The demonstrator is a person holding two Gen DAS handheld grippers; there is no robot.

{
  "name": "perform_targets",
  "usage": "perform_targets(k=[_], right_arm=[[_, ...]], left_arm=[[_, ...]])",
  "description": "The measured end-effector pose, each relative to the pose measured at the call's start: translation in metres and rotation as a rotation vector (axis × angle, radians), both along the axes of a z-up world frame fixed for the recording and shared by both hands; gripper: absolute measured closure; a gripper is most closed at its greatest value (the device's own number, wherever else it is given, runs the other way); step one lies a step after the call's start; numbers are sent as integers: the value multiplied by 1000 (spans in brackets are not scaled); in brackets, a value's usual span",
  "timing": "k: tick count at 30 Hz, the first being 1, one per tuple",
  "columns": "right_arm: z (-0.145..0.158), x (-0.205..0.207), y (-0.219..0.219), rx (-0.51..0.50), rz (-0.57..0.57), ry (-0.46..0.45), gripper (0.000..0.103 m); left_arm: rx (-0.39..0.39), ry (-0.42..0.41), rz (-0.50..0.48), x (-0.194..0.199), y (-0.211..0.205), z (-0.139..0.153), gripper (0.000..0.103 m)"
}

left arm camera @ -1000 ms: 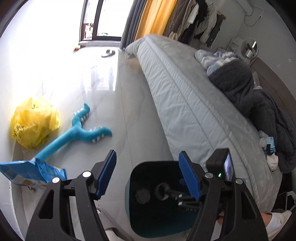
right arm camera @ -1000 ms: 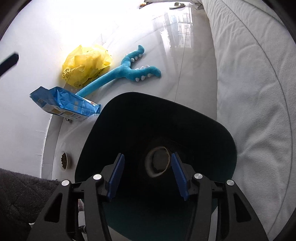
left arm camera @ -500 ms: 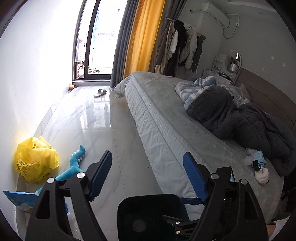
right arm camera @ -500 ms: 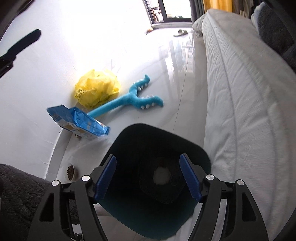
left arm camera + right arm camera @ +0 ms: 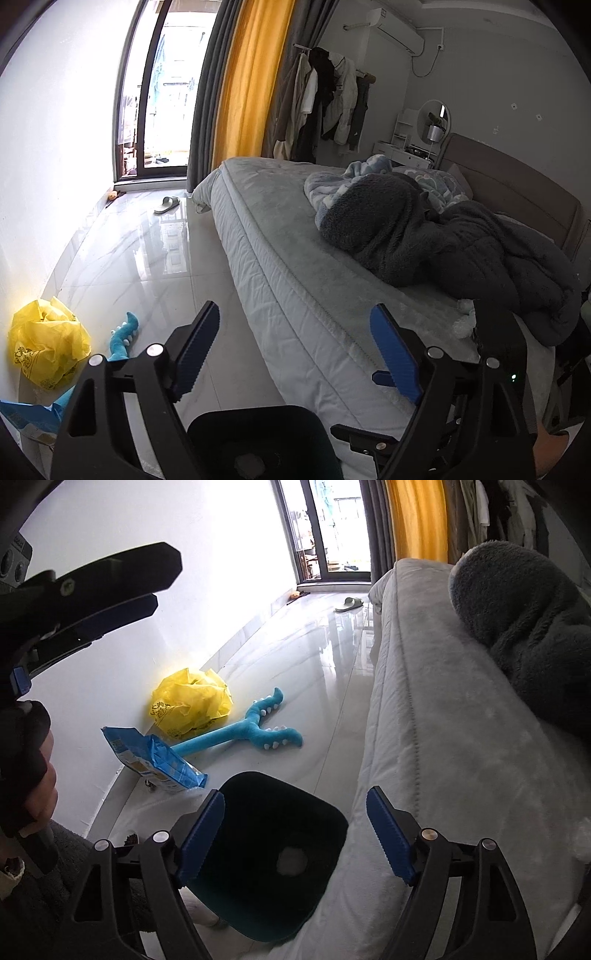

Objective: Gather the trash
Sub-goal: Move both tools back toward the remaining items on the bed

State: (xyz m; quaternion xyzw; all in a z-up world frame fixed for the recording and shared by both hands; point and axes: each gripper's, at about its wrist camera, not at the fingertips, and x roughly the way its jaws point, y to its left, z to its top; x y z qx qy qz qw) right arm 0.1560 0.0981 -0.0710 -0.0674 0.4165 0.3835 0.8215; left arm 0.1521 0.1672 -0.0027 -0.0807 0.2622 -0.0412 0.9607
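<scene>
A dark teal trash bin [image 5: 269, 853] stands on the floor beside the bed, with a pale crumpled piece [image 5: 291, 861] at its bottom; it also shows in the left wrist view [image 5: 258, 443]. My right gripper [image 5: 295, 834] is open and empty, raised above the bin. My left gripper [image 5: 295, 350] is open and empty, above the bin and pointing across the room; it shows at the upper left of the right wrist view [image 5: 110, 590]. A crumpled yellow plastic bag [image 5: 192, 705] and a blue snack packet [image 5: 155, 760] lie by the wall.
A blue plush toy [image 5: 251, 731] lies on the glossy floor [image 5: 325, 686]. The bed [image 5: 295, 251] with dark blankets [image 5: 424, 236] runs along the right. White bits [image 5: 463, 321] lie on the bed's near edge. A slipper [image 5: 167, 204] lies near the balcony door.
Both grippers rose and tilted up away from the bin. The right gripper opened wider; a pale piece now lies at the bin's bottom.
</scene>
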Motion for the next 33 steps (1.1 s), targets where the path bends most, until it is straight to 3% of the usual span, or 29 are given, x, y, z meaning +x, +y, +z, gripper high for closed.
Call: perform_targets(k=[22, 33], right_arm=[[24, -8, -109, -40, -116, -137, 20], [31, -16, -167, -72, -164, -190, 16]], left_arm=[[-72, 25, -118, 32, -82, -1, 17], [-109, 71, -225, 51, -133, -14, 16]])
